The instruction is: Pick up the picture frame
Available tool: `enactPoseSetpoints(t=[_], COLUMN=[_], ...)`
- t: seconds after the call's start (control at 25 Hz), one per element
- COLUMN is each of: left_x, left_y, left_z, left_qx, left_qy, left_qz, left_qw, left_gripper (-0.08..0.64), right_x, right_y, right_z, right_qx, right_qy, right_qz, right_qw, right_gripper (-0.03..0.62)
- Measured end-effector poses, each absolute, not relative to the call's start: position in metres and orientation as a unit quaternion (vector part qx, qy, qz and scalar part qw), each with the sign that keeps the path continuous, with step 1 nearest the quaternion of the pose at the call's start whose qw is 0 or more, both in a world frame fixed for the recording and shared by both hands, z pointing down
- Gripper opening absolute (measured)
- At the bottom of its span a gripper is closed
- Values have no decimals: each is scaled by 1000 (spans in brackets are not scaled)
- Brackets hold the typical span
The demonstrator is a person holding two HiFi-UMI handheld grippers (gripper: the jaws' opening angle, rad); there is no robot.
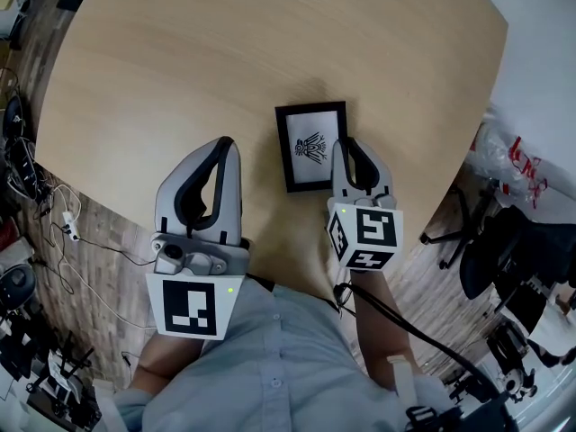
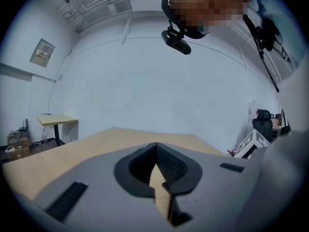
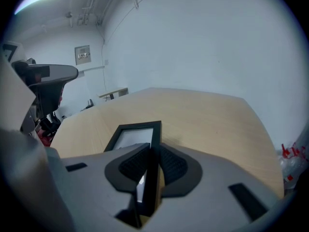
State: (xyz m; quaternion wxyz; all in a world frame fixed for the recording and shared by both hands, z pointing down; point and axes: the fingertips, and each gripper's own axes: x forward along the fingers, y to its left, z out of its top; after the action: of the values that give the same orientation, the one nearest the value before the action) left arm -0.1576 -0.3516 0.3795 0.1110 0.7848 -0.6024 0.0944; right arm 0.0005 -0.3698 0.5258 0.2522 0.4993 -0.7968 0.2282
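Observation:
A black picture frame (image 1: 310, 147) with a white print of an insect lies flat on the round wooden table (image 1: 180, 61). My right gripper (image 1: 346, 142) sits at the frame's right side, pointing down at it. In the right gripper view the frame's (image 3: 137, 127) right bar runs between the two dark pads (image 3: 176, 163), and my right gripper (image 3: 153, 151) is shut on that bar. To the frame's left, my left gripper (image 1: 225, 144) hovers over bare wood, apart from the frame. Its tips meet in the left gripper view, so my left gripper (image 2: 156, 146) is shut with nothing in it.
The table's near edge runs just under both grippers. Cables (image 1: 54, 214) trail on the wood floor at the left. A black office chair (image 1: 504, 241) and a plastic bag (image 1: 495, 151) stand off the table's right edge. A small side table (image 2: 58, 120) stands by the far wall.

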Motion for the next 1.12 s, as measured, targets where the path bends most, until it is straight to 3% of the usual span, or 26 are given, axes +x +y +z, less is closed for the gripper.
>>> enactPoseSetpoints(t=[1.12], left_x=[-130], left_y=[-246], left_z=[218], left_qx=[772], left_qy=[-631], left_qz=[-35], left_qw=[-61], left_gripper=[2], right_x=[-3], right_y=[-291], right_z=[252], right_qx=[505], right_qy=[-862], right_qz=[-28], right_qw=[-2], right_gripper=[58])
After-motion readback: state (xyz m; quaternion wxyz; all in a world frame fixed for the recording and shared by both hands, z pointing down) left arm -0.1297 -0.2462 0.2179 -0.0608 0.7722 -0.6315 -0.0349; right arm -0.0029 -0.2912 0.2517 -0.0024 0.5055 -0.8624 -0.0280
